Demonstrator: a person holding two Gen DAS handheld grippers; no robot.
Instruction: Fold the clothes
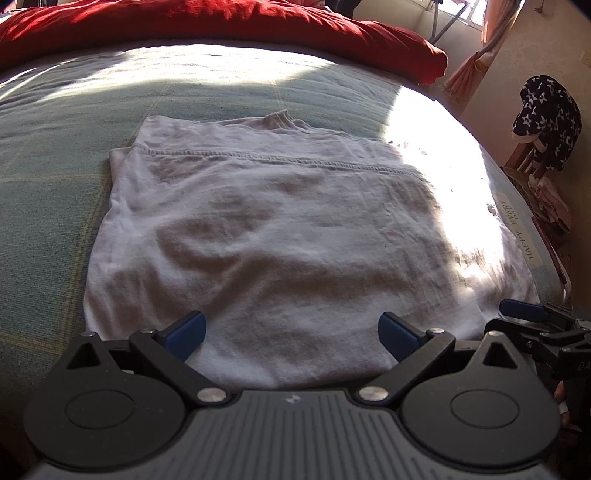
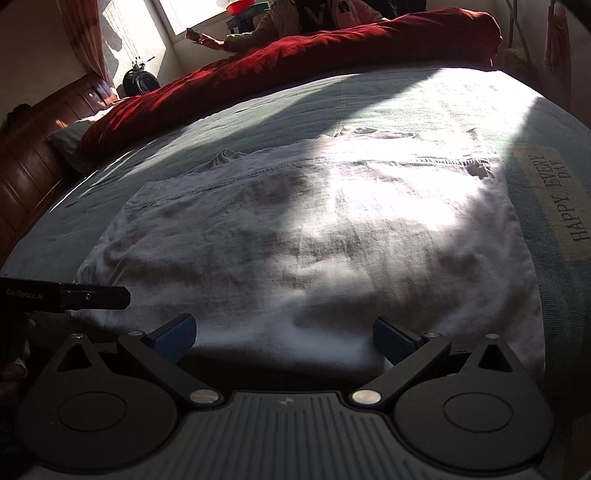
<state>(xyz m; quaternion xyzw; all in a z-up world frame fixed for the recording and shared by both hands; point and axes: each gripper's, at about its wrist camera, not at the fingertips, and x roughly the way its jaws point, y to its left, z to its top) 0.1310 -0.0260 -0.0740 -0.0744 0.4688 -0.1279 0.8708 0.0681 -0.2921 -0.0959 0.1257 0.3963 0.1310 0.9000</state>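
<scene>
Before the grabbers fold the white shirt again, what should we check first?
1. Left gripper open: ok, jaws spread wide.
2. Right gripper open: ok, jaws spread wide.
3. Both at the near edge of the white shirt: ok, neither pinching cloth yet.
4. Shirt lying flat on the green bedspread: mostly ok, some wrinkles, already folded once with a hem seam across.
5. Room ahead to fold: ok, bare bedspread before the red blanket.
6. Cloth layers lined up underneath: cannot tell, hidden.
</scene>
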